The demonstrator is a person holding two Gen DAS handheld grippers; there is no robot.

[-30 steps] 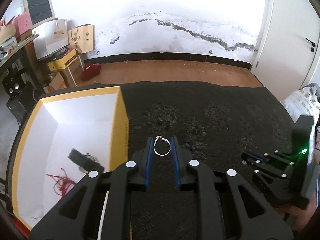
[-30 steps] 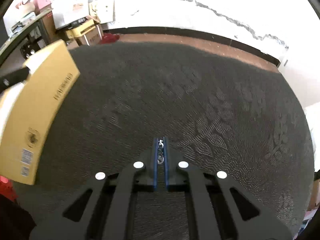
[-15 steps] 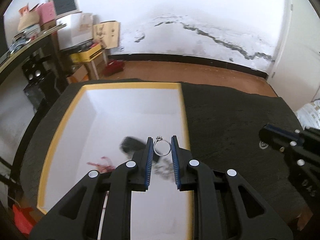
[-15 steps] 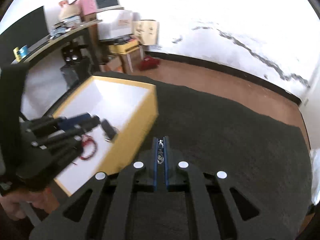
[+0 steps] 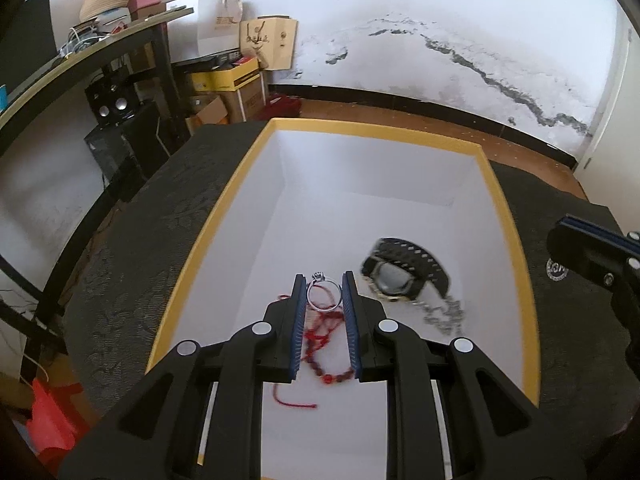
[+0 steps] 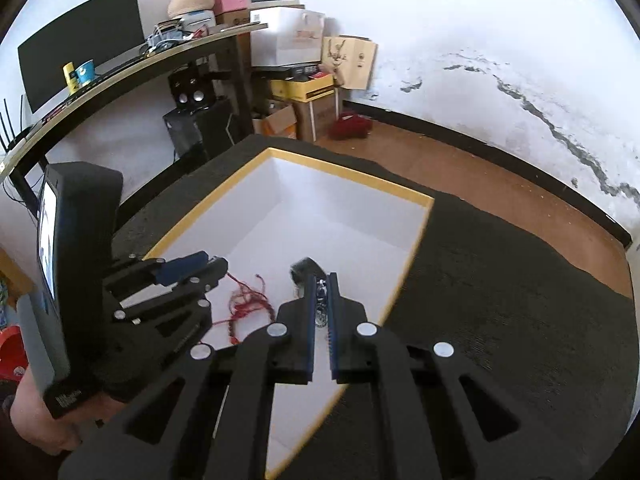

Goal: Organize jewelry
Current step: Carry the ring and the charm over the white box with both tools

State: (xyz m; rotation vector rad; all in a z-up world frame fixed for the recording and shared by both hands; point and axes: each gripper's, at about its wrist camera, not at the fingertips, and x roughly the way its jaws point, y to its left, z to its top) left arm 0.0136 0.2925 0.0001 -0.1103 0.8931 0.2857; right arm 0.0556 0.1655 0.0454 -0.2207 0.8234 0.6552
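My left gripper (image 5: 323, 285) is shut on a silver ring (image 5: 322, 297) with a small stone, held over the open yellow-rimmed box (image 5: 520, 264). On the box's white floor lie a red beaded cord (image 5: 320, 344), a black watch (image 5: 404, 270) and a silver chain (image 5: 444, 314). My right gripper (image 6: 320, 280) is shut on a small silver piece (image 6: 320, 306), just over the box's near right rim (image 6: 420, 220). In the right wrist view the left gripper (image 6: 214, 266) hangs above the red cord (image 6: 248, 304), and the watch (image 6: 302, 269) peeks out past my fingertips.
The box sits on a black patterned cloth (image 5: 132, 264) covering the table. A desk (image 6: 120, 68) with a monitor, speakers and cardboard boxes stands at the left. Wooden floor (image 6: 480, 168) and a cracked white wall lie beyond. A person's hand (image 6: 36, 420) holds the left gripper.
Both grippers have swung left from above the cloth to above the box, the right one also rising. Each kept its grip on its piece.
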